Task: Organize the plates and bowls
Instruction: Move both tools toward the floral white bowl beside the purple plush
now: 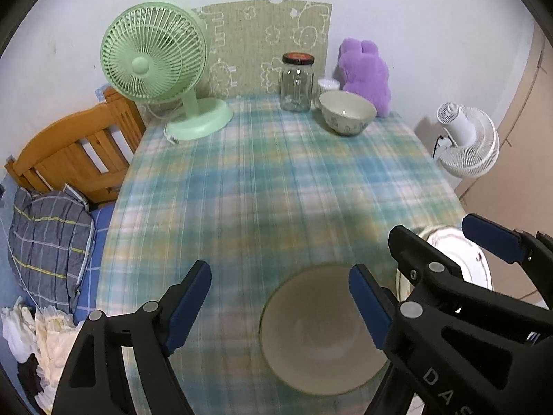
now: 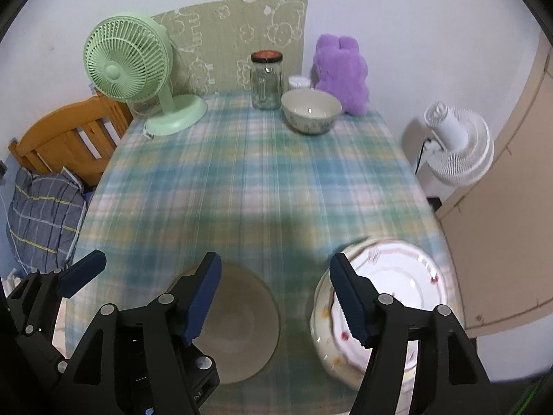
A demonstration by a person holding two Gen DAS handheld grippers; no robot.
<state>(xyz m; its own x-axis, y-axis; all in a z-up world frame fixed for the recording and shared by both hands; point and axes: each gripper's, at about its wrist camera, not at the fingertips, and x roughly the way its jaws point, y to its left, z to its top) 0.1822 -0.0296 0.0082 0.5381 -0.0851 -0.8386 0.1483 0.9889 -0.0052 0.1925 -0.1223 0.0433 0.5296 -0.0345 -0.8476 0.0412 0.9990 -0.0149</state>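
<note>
Plaid table [image 2: 242, 180] — bowls [image 2: 311, 110], plates [image 2: 390, 297], fan [image 2: 138, 69]; jar [image 2: 266, 81]

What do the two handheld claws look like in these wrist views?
Both match: the left claw and the right claw have black angular plastic linkage arms joined by round silver pins, and flat dark blue pads with ridged inner edges. White letters "DAS" mark the right claw's body in the left wrist view. No sleeves or cables show.

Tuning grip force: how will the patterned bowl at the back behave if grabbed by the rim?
The patterned bowl looks glazed ceramic, so probably rigid, slick and chip-prone. Its foot looks narrower than its rim, so a one-sided pull may tip it. The glass jar stands close beside it, so a knock is possible.
</note>
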